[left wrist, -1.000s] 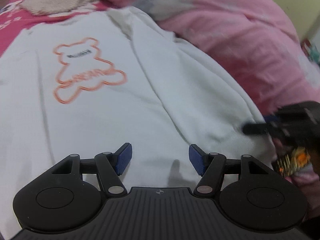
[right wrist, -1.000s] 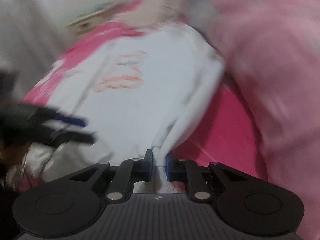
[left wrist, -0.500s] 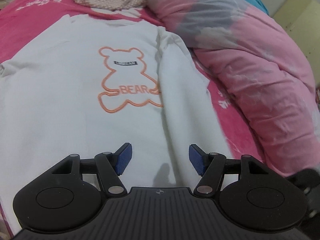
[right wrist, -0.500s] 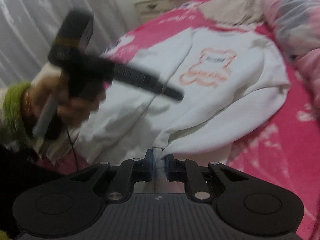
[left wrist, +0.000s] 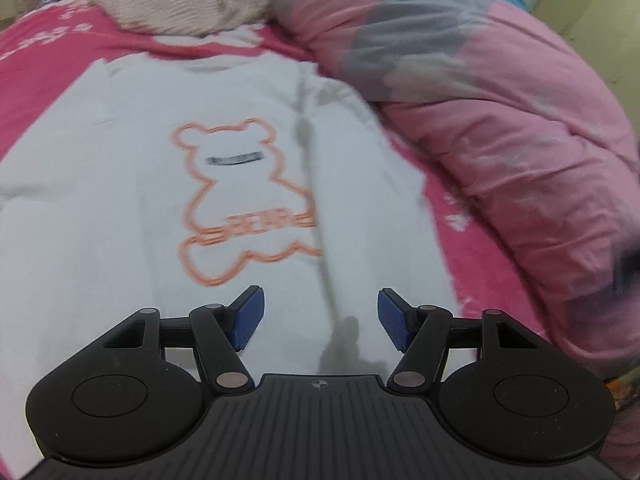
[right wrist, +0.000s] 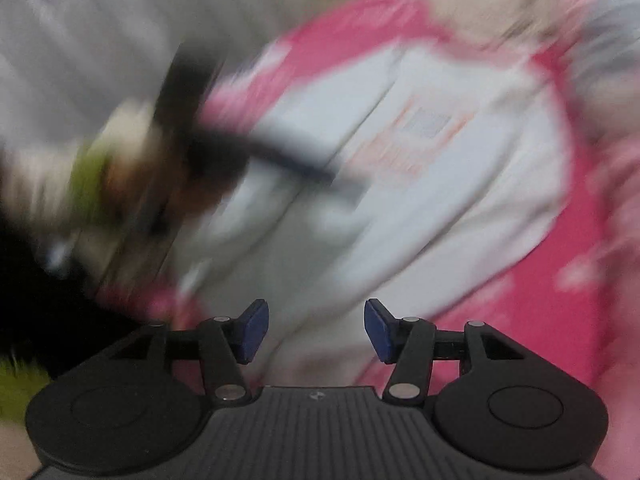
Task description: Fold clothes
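Observation:
A white sweatshirt (left wrist: pixel 120 208) with an orange bear outline (left wrist: pixel 240 200) lies flat on the pink bed. Its right sleeve (left wrist: pixel 360 200) is folded in along the body. My left gripper (left wrist: pixel 320 316) hovers open over the lower part of the shirt, nothing between its blue pads. In the blurred right wrist view the same sweatshirt (right wrist: pixel 460 200) lies below; my right gripper (right wrist: pixel 316 330) is above its lower edge with jaws opening and no cloth between the pads. The left gripper (right wrist: pixel 340 188) and the hand holding it show as a dark smear at left.
A rolled pink quilt (left wrist: pixel 500 120) runs along the right side of the bed. A beige knitted garment (left wrist: pixel 180 4) lies beyond the shirt's collar. The pink patterned bedsheet (left wrist: pixel 36 60) surrounds the shirt. A pale curtain (right wrist: pixel 80 40) hangs at the left in the right wrist view.
My right gripper has let go of the white sleeve cuff it was pinching, and its jaws now stand apart. The left gripper slid along above the shirt, staying open.

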Motion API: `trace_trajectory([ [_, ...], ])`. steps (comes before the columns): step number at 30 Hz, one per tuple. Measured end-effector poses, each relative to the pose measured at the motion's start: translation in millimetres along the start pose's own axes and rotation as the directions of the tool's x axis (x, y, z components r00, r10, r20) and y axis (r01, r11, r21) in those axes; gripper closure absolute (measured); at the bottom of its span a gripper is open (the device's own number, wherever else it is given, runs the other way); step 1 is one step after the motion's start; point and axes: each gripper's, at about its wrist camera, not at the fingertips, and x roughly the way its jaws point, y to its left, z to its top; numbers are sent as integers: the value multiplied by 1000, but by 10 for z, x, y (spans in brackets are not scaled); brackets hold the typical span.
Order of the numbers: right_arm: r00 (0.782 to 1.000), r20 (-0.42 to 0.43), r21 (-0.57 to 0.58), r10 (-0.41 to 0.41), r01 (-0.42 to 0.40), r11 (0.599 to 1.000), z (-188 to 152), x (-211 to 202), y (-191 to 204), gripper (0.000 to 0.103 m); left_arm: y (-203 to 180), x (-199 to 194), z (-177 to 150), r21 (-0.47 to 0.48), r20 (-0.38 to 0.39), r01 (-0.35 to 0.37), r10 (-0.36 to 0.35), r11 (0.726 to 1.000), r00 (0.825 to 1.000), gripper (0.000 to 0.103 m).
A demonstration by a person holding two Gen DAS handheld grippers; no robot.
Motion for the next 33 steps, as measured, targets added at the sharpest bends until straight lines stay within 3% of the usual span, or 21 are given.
trace_trajectory([
  [1,997,64,28,-50,48,998,155,-35,-149,47,-53,31,-37,13,-5,24,-24,1000,1000,40],
  [3,969,160,65,-188,180,982,465,52,-443,48,-172,110,-134,66,-31,46,-44,997,999,40],
  [6,911,193,33,-364,365,930,789,492,-804,53,-318,226,-284,148,-67,39,-29,988,997,40],
  [8,891,160,52,-425,422,905,928,860,-1058,58,-336,296,-362,163,-92,30,-15,986,996,40],
  [11,878,152,103,-454,442,891,1025,1184,-1317,65,-255,377,-438,110,-136,49,-34,993,990,40],
  [16,837,83,125,-541,530,839,1021,1673,-1701,66,-210,389,-466,112,-142,70,-54,991,988,38],
  [19,848,103,222,-520,490,843,973,1597,-1875,67,-179,388,-479,120,-142,88,-71,989,987,38],
  [22,831,185,240,-524,479,845,879,1270,-1721,65,-160,369,-506,131,-134,100,-83,986,988,38],
  [25,861,219,294,-459,391,872,724,860,-1575,60,-167,363,-518,142,-132,105,-86,984,987,38],
  [27,899,174,359,-401,322,876,549,707,-1540,60,-159,360,-517,142,-134,110,-91,984,987,38],
  [29,922,129,421,-365,282,862,351,633,-1536,62,-148,349,-515,137,-136,117,-99,984,986,38],
  [33,895,88,317,-436,390,864,95,658,-1332,65,-115,328,-532,117,-137,126,-110,985,984,38],
])
